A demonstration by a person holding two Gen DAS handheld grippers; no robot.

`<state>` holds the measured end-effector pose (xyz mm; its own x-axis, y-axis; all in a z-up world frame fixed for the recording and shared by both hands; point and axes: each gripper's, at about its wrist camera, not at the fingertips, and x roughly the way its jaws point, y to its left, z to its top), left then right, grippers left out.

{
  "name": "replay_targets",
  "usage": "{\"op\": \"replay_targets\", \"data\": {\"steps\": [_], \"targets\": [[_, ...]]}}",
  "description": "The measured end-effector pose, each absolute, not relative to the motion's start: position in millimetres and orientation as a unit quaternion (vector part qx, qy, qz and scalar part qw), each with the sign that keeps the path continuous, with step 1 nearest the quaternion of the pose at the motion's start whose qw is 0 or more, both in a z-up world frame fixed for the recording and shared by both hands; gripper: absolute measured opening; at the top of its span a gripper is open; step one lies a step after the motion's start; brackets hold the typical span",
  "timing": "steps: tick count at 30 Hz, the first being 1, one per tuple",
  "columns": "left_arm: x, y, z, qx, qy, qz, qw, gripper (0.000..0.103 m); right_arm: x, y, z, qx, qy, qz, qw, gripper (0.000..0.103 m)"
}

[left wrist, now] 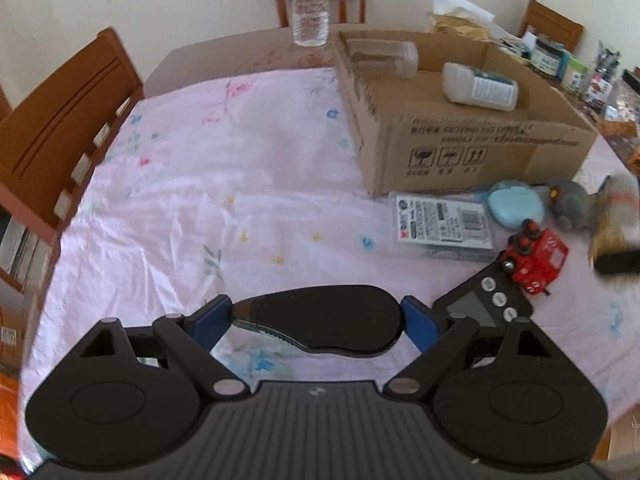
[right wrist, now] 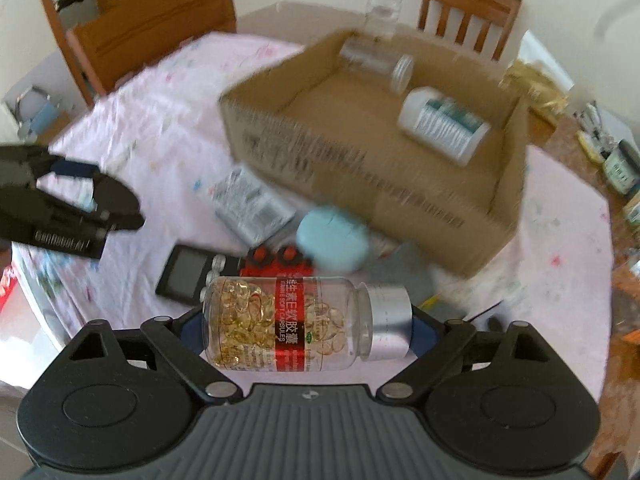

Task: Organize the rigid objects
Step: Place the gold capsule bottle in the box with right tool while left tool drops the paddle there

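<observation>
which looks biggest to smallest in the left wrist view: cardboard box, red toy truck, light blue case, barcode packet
1. cardboard box
2. barcode packet
3. red toy truck and light blue case: they look about alike, so no ranking between them.

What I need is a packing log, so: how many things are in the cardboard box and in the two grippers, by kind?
Clear jar, lying in the cardboard box: 1
White bottle, lying in the box: 1
Capsule bottle, in the right gripper: 1
Black oval gadget, in the left gripper: 1
Total: 4
</observation>
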<state>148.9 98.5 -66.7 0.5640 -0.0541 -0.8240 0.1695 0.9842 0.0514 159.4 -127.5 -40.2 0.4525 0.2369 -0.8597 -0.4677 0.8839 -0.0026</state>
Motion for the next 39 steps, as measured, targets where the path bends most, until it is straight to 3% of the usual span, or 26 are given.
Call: {"op": "replay_targets", "data": {"steps": [9, 18, 21, 39], "targets": [[172, 98, -14, 0.094, 0.435, -0.115, 0.888, 0.09, 217, -143, 7, -0.098, 0.432, 0.175, 0.879, 0.096], [207, 91, 16, 0.109, 0.398, -0.127, 0.902, 0.09, 277, -147, -18, -0.092, 0.448, 0.133, 0.879, 0.096], [218, 87, 22, 0.111, 0.389, -0.133, 0.905, 0.09, 280, -147, -25, -0.102, 0.454, 0.124, 0.876, 0.103], [310, 16, 14, 0.142, 0.375, -0.213, 0.891, 0.09, 225, -167, -9, -0.021, 0.437, 0.066, 0.897, 0.103]]}}
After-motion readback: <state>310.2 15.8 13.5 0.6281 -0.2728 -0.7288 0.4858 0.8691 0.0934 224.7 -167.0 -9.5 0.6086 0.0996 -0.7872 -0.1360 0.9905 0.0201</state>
